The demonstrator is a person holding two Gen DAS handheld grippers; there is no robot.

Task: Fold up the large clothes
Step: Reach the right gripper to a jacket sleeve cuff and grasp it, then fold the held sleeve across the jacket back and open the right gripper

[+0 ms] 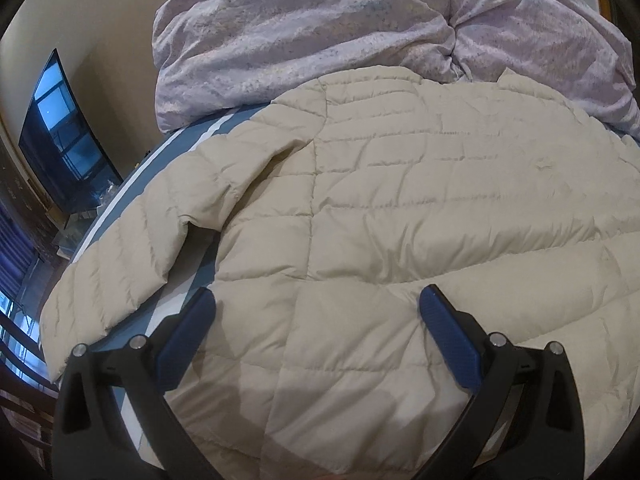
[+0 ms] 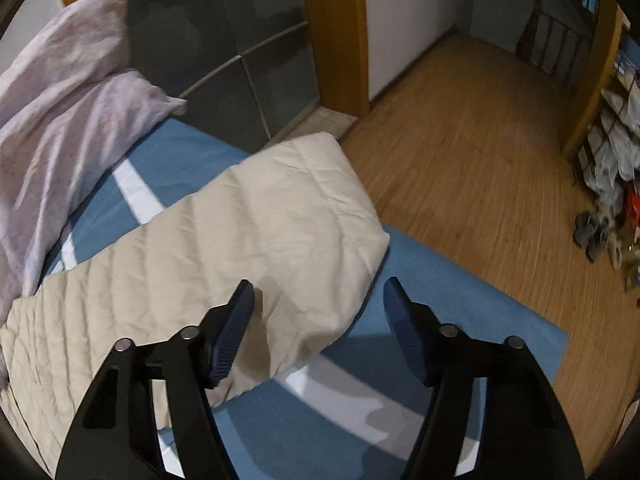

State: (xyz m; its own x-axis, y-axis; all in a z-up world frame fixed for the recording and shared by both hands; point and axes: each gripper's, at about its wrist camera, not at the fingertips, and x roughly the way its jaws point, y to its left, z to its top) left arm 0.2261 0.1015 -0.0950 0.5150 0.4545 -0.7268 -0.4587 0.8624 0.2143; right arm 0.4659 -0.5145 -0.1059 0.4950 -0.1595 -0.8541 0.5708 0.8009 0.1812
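Beige puffer jacket atop blue bedsheet.

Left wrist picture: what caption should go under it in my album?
Open left gripper hovers over a beige puffer jacket spread on the blue bedsheet, lilac duvet behind.

The beige quilted jacket runs off the left wrist view's right and lower edges — its hem and far sleeve are out of sight. It covers most of the bed there. In the right wrist view, the clutter by the shelves is too small and blurred to name, and the lilac duvet is cut off at the left edge.
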